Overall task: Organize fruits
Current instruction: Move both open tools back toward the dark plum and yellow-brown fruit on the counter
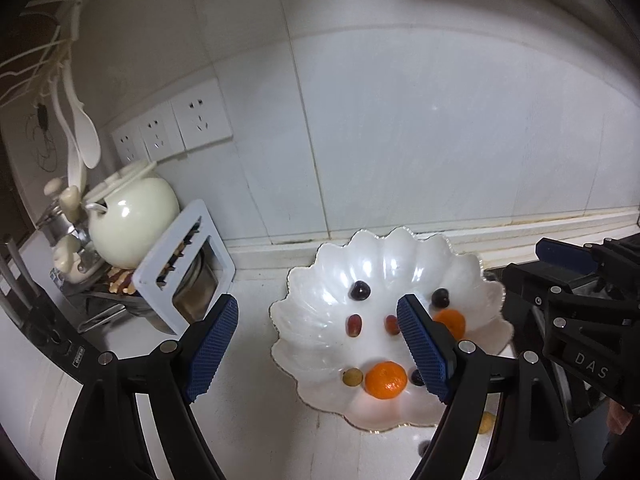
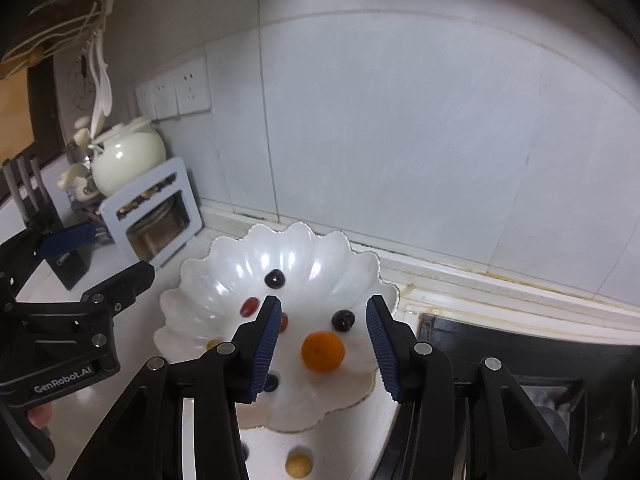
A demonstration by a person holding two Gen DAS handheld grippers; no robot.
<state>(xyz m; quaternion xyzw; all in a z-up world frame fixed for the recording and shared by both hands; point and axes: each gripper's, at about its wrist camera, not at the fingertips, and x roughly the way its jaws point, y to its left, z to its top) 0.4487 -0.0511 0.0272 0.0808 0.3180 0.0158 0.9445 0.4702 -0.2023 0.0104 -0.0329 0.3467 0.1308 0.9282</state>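
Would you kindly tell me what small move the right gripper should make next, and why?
Probably lower the right gripper, whose jaws stand open and empty, toward the small yellow fruit on the counter. That fruit lies outside the scalloped white bowl that already holds the other fruits.

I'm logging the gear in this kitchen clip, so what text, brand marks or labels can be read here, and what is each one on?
"DAS": white letters on the black body of the right gripper, left wrist view.
"GenRobot.AI": white letters on the body of the left gripper, right wrist view.
Small label on the dark knife block: too small and blurred to read.
Wall sockets: no readable marking.
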